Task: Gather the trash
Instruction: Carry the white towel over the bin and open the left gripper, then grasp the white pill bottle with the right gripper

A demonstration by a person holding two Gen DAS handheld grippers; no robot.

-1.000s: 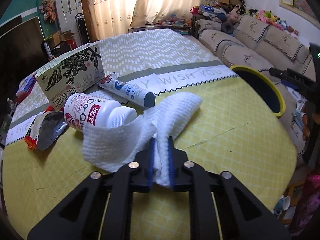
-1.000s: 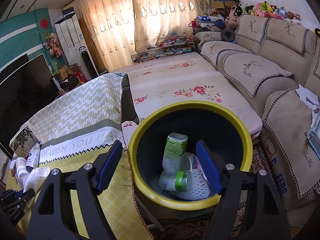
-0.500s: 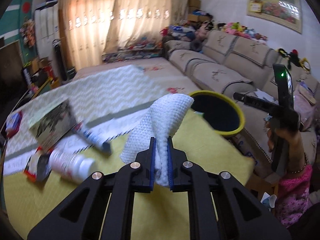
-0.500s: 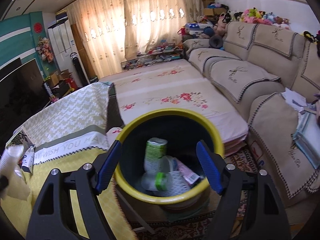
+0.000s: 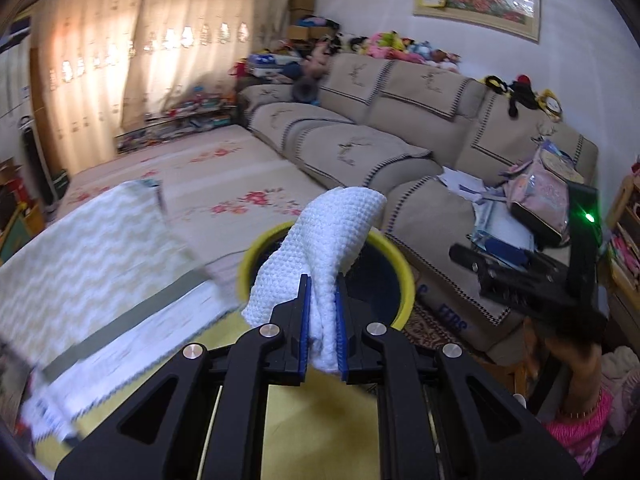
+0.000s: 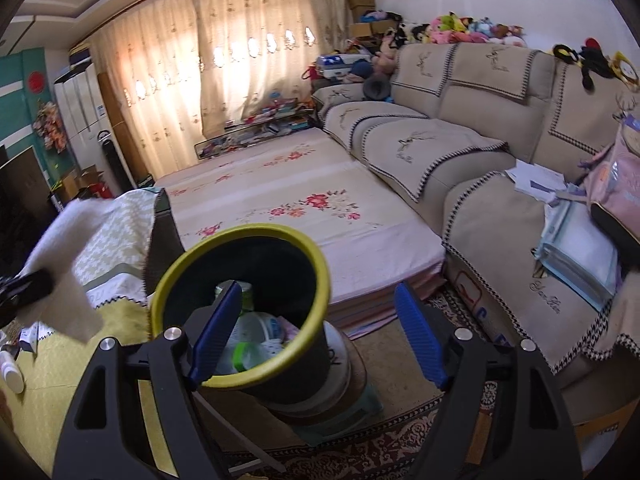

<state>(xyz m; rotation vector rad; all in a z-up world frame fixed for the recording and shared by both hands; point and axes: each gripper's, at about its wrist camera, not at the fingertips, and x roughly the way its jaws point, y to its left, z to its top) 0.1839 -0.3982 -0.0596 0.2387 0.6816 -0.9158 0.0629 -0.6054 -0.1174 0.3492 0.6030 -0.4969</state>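
My left gripper [image 5: 321,322] is shut on a crumpled white paper towel [image 5: 320,240], which it carries above the table edge, in front of the yellow-rimmed black bin [image 5: 394,268]. In the right wrist view the same towel [image 6: 68,256] shows blurred at the left, with the left gripper's tip [image 6: 24,292] on it. The bin [image 6: 316,280] stands just past the table and holds a green can, a clear bottle with a green cap and other wrappers. My right gripper [image 6: 318,336] is open with nothing between its fingers, low beside the bin; it also shows in the left wrist view [image 5: 520,276].
The table [image 5: 316,424] has a yellow cloth with a white runner. A white bottle [image 6: 12,372] lies at its left edge. Behind the bin lie a flowered mattress [image 6: 304,216] and a beige sofa [image 6: 460,148] with papers. A person's hand and pink sleeve [image 5: 580,412] are at the right.
My left gripper lifted the towel off the table and swung right toward the bin; bottle, tube and box left its view. The right gripper drifted right, away from the bin's centre.
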